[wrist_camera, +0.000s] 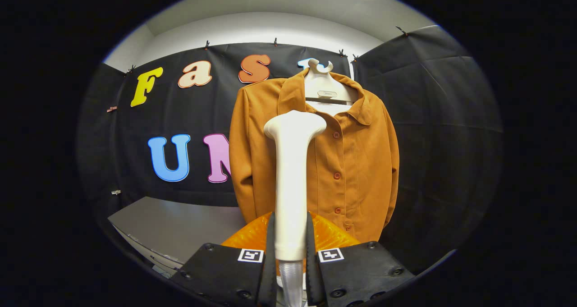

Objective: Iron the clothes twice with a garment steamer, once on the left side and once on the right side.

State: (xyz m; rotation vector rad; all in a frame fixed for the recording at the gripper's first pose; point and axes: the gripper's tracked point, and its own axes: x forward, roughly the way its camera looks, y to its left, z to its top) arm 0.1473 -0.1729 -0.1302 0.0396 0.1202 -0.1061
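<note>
The gripper [290, 235] has its jaws clamped on the white handle of the garment steamer [292, 180], one finger pressing each side of it, so the steamer stands upright just ahead with its wide head at the top. Right behind that head hangs the orange-brown shirt [356, 162], buttoned down the front and carried on a white hanger [325, 87] against the black cloth wall. The steamer head sits over the shirt's left panel, beside the button line. Low on the left, a grey desk [180, 228] stands below the wall.
</note>
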